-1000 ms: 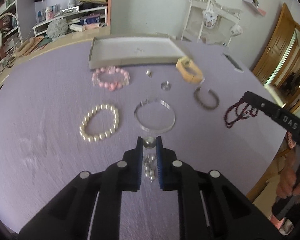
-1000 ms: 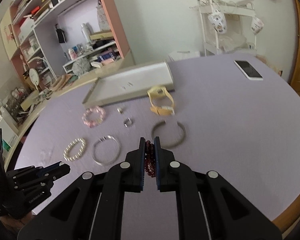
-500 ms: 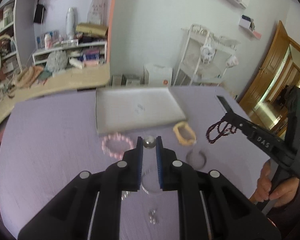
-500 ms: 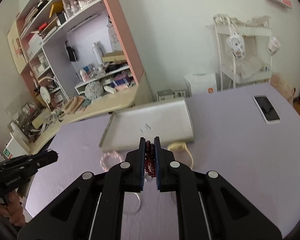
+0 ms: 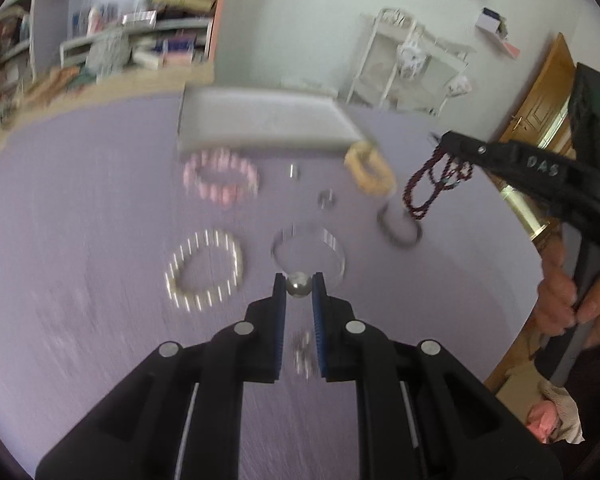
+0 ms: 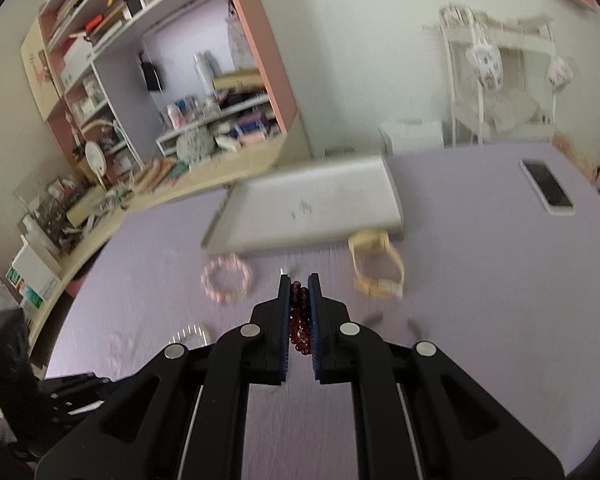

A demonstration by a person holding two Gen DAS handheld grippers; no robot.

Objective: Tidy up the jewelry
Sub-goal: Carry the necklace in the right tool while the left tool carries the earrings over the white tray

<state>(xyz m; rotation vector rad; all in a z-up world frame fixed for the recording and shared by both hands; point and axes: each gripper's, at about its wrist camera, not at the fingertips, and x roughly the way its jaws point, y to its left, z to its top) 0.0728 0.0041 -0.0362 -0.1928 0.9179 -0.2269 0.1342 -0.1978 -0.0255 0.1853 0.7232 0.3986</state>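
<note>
My left gripper (image 5: 299, 283) is shut on a silver bead (image 5: 299, 285) of a bead string whose other beads (image 5: 303, 354) hang below, above the purple table. My right gripper (image 6: 300, 283) is shut on a dark red bead necklace (image 6: 299, 320); in the left wrist view the necklace (image 5: 428, 184) dangles from it at the right. A grey tray (image 5: 268, 124) lies at the far side of the table, also in the right wrist view (image 6: 312, 208). Between me and the tray lie a pink bracelet (image 5: 220, 180), a pearl bracelet (image 5: 204, 268), a silver bangle (image 5: 308, 252), a dark bangle (image 5: 400, 228), a yellow watch (image 5: 370, 168) and two small rings (image 5: 326, 198).
A white phone (image 6: 546, 190) lies on the table at the far right. Cluttered shelves (image 6: 172, 92) and a wooden counter stand behind the table on the left, a white rack (image 6: 500, 80) on the right. The table edge curves away at the right (image 5: 512, 336).
Both grippers have lifted off the table with their jewelry. The left view has tilted back down toward the table. The right gripper with the red necklace has moved toward the tray.
</note>
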